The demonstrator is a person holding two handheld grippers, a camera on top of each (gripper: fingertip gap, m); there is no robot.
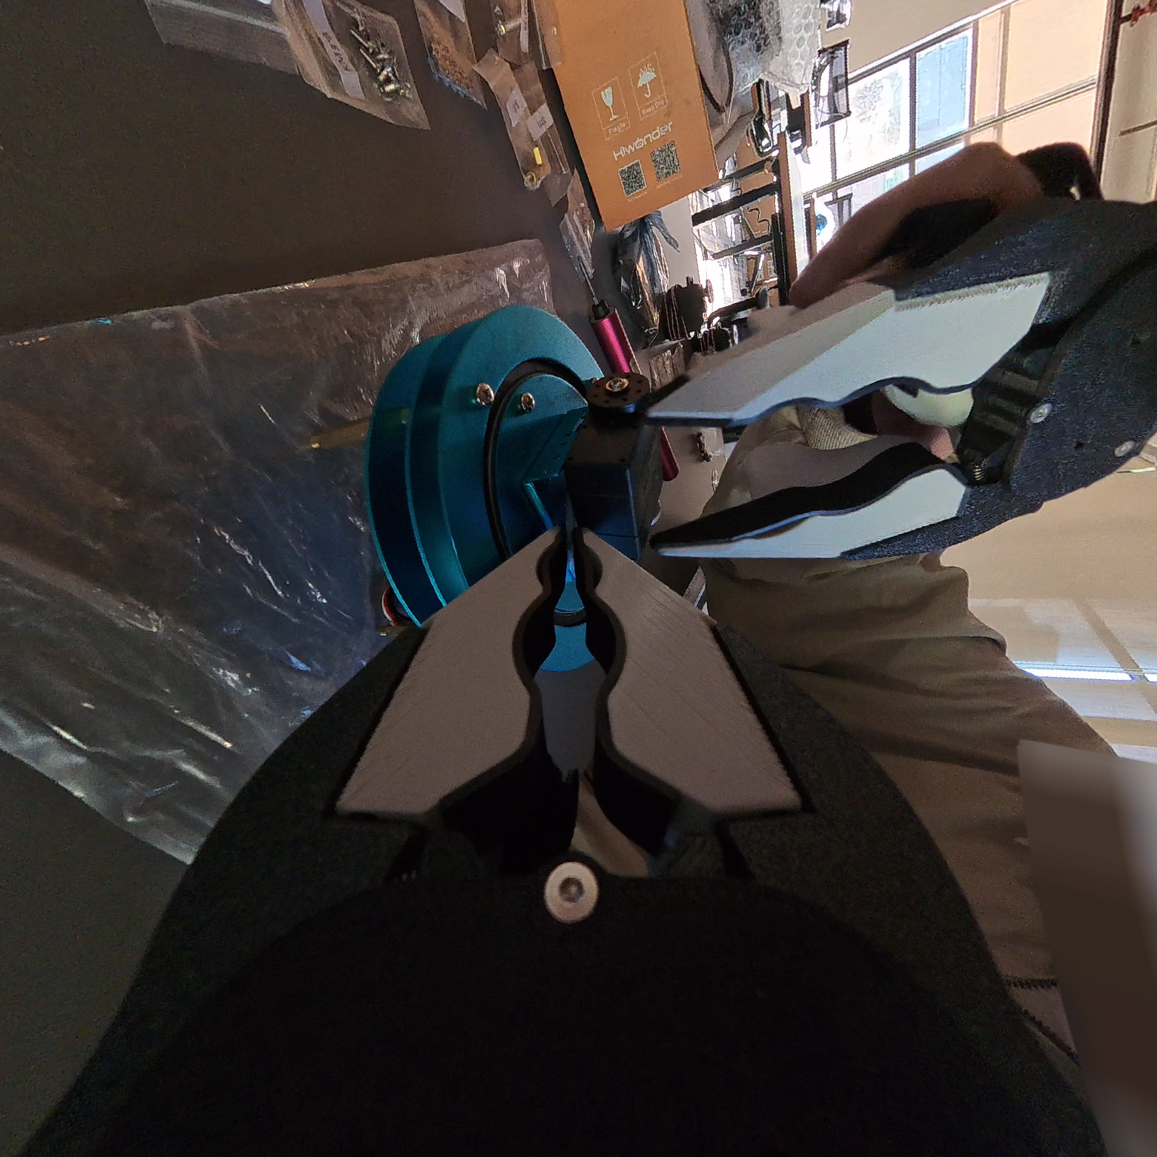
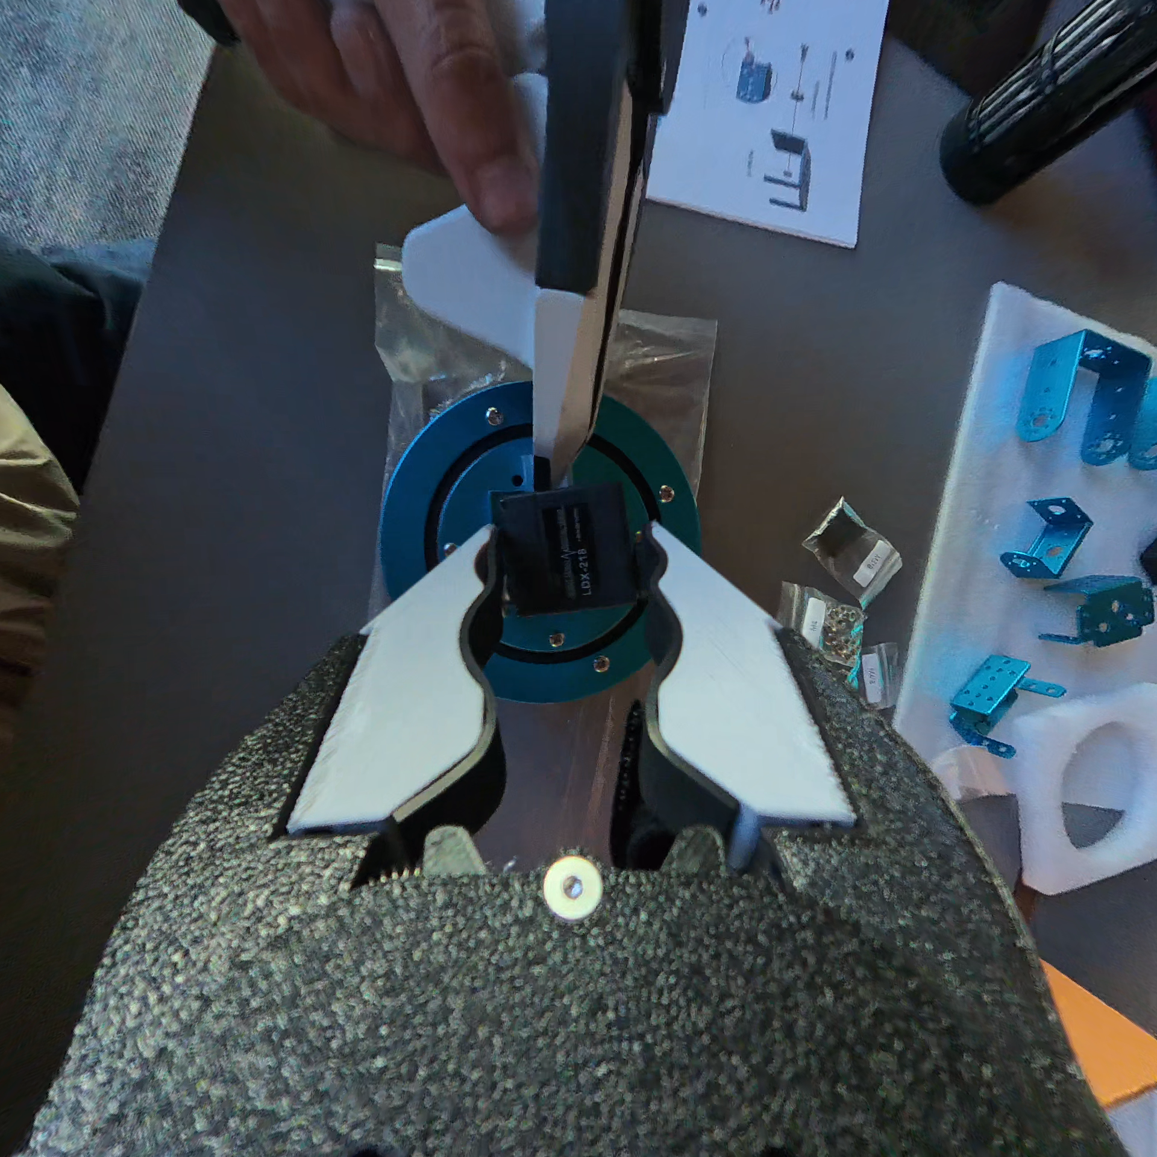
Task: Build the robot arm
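A round blue metal base lies on a clear plastic bag on the grey table, with a black servo standing in its middle. My right gripper is open, one finger on each side of the servo, close to its flanks. My left gripper comes in from the far side, shut, with its tips down on the base's inner disc right beside the servo. In the left wrist view my left gripper is shut against the blue base, and the open right gripper straddles the servo.
A white foam tray with several blue brackets lies to the right, with small screw bags beside it. An instruction sheet and a black ribbed cylinder lie farther off. A cardboard box and a pink screwdriver stand behind the base. Left and right tips are no more than a few centimetres apart. The black ribbed cylinder is about 30 cm from my right fingertips.
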